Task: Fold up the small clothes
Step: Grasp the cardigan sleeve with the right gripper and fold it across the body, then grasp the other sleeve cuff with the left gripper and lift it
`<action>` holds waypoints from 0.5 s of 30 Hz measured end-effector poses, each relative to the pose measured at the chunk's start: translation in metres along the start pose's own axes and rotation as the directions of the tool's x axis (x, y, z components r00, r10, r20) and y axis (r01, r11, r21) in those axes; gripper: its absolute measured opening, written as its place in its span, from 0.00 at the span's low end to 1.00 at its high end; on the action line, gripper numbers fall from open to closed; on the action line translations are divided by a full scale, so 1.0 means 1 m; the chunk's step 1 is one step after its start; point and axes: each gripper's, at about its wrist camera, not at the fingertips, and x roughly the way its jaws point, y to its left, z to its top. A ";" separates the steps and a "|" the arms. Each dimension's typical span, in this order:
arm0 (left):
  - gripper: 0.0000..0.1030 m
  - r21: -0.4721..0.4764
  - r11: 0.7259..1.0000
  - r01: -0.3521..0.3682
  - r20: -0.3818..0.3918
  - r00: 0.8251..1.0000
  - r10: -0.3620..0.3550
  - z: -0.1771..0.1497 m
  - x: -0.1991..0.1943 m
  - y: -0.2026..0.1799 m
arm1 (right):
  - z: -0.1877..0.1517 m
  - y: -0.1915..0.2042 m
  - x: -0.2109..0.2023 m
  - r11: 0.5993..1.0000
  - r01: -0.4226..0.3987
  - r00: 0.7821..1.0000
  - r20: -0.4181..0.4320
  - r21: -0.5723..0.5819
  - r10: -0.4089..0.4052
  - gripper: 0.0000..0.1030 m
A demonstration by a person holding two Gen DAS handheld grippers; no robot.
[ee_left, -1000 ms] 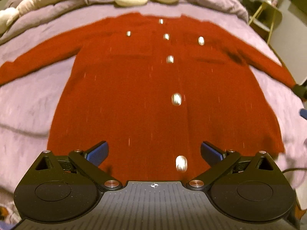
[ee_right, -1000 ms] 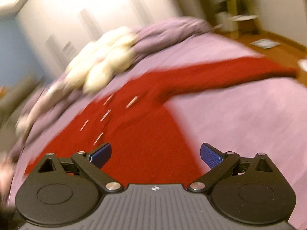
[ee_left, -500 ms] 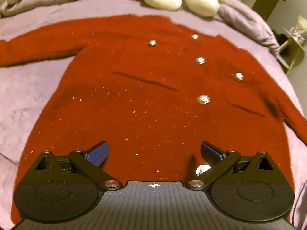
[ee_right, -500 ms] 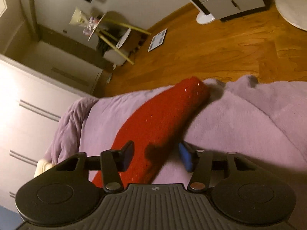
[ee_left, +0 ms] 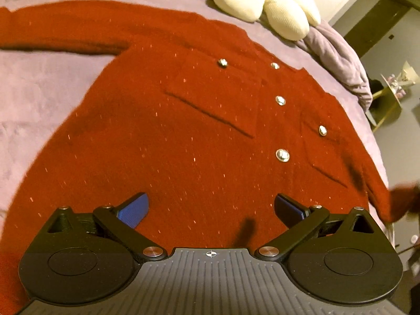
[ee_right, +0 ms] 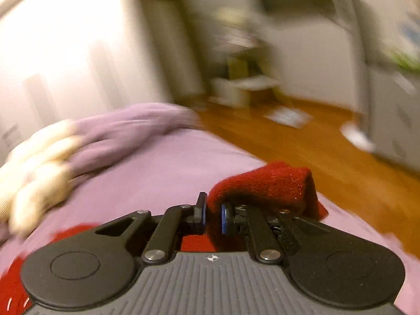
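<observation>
While the red cardigan [ee_left: 168, 141] lies flat and buttoned, front up, on the purple bedspread [ee_left: 44, 86], you are at the first fold: bringing a sleeve in over the body. Your left gripper [ee_left: 210, 207] hovers above the lower part of the cardigan with its jaws wide apart and nothing between them; the left sleeve [ee_left: 60, 29] lies stretched out, untouched. Your right gripper [ee_right: 212, 216] has just been closing, and its jaws now stand together, clamped on the cuff end of the right sleeve [ee_right: 265, 183], which bunches up over the fingers. The next move likely calls for carrying that cuff across the chest and laying it flat before you release it; a loose knit will probably sag, so keep it low. Note the limits of view: the right wrist picture is heavily blurred, so the room behind is hard to read. The cardigan's hem is hidden behind the left gripper's body, and the left cuff is cut off at the picture's edge.
</observation>
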 end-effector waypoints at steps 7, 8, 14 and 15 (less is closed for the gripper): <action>1.00 0.084 0.985 0.153 0.074 0.984 -0.159 0.037 -0.010 -0.029 | -0.050 0.175 -0.017 0.832 -0.422 0.906 -0.167 -0.360 0.388 0.14; 1.00 0.093 0.979 0.184 0.079 0.978 -0.191 0.043 -0.009 -0.035 | -0.062 0.186 -0.015 0.816 -0.453 0.891 -0.226 -0.359 0.395 0.20; 1.00 0.155 0.927 0.342 0.041 0.935 -0.352 0.081 0.027 -0.080 | -0.087 0.158 -0.008 0.875 -0.444 0.866 -0.342 -0.194 0.363 0.27; 1.00 0.139 0.922 0.362 0.021 0.930 -0.368 0.087 0.042 -0.087 | -0.088 0.145 -0.008 0.890 -0.432 0.865 -0.345 -0.144 0.364 0.27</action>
